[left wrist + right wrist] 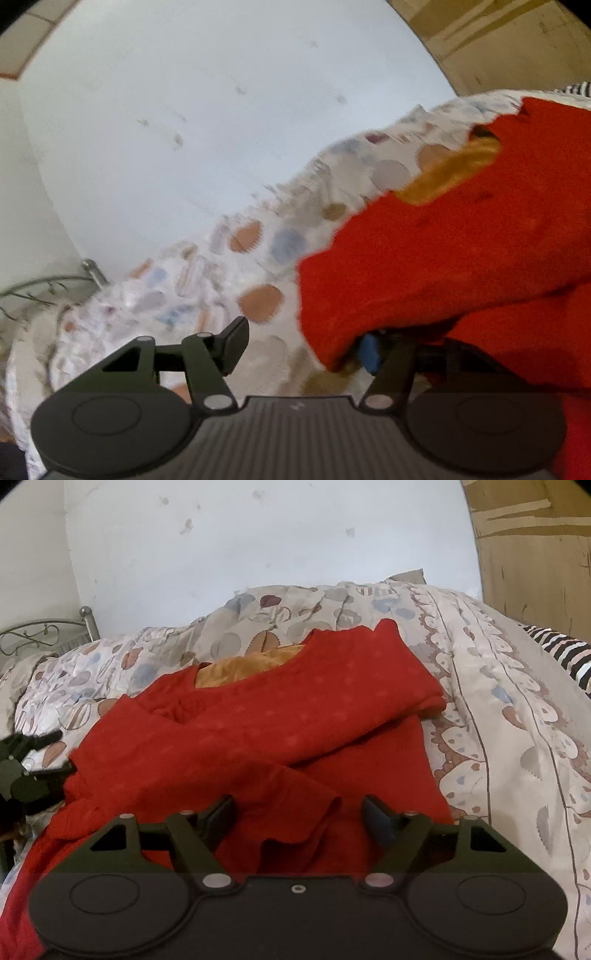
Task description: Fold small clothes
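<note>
While the red dress (pixel 280 716) lies spread over the patterned quilt (pixel 509 716), I have both tongs at its near edges. My right gripper (pixel 299 819) sits low at six o'clock in its own view, its jaws partly apart. A rumpled fold of the red cloth rises between them, but I can see a gap on each side, so the pads are not pressing on it. From this camera the dress runs from six o'clock up toward twelve, with its orange lining (pixel 251 664) showing at the neckline near eleven o'clock. A sleeve folds across the body toward two o'clock.

My left gripper (pixel 306 347) shows in its own view with its jaws partly apart too. Its left finger (pixel 232 343) stands free above the quilt. The right finger is mostly buried under the dress, which drapes over it from three o'clock, with a bit of blue pad (pixel 369 352) peeking out beneath the hem. I cannot tell whether cloth lies between the pads there; nothing looks pinched. The view is blurred.

In the right camera the left gripper appears at nine o'clock, touching the dress's left edge. A metal bedframe (pixel 44 631) stands at ten o'clock against the pale wall (pixel 258 546), and a striped cloth (pixel 565 653) lies at two o'clock.
</note>
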A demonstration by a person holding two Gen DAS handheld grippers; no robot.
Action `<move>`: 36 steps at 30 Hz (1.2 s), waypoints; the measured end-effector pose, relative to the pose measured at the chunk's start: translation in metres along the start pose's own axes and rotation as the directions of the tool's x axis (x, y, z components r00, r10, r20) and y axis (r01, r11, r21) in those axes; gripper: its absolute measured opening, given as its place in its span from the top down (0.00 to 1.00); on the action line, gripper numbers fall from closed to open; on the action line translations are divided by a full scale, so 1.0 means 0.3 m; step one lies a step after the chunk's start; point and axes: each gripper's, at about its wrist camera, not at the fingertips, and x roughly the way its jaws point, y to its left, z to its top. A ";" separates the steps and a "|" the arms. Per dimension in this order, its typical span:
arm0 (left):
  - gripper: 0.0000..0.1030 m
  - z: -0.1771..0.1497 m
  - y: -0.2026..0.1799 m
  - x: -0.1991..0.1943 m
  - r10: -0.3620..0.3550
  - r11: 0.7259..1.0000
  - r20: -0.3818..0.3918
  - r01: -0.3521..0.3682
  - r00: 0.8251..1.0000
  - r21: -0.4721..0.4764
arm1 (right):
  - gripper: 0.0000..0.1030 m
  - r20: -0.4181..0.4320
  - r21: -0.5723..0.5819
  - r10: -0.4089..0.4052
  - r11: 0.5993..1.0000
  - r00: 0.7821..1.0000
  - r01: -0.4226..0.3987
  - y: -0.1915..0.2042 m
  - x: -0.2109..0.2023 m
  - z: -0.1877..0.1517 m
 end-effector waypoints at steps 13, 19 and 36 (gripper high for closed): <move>0.92 0.042 0.039 0.030 -0.042 0.995 -0.036 0.039 0.998 -0.089 | 0.26 0.006 -0.025 0.000 1.000 1.000 0.000 0.012 0.001 -0.012; 0.93 -0.010 0.072 0.067 -0.093 0.992 -0.136 0.080 0.986 -0.098 | 0.29 -0.001 -0.058 0.004 0.998 1.000 -0.004 0.026 0.005 -0.014; 0.05 -0.102 0.171 -0.265 -0.248 0.938 -0.194 0.186 0.949 -0.293 | 0.01 0.029 -0.048 0.032 0.998 0.999 -0.030 -0.053 -0.247 -0.008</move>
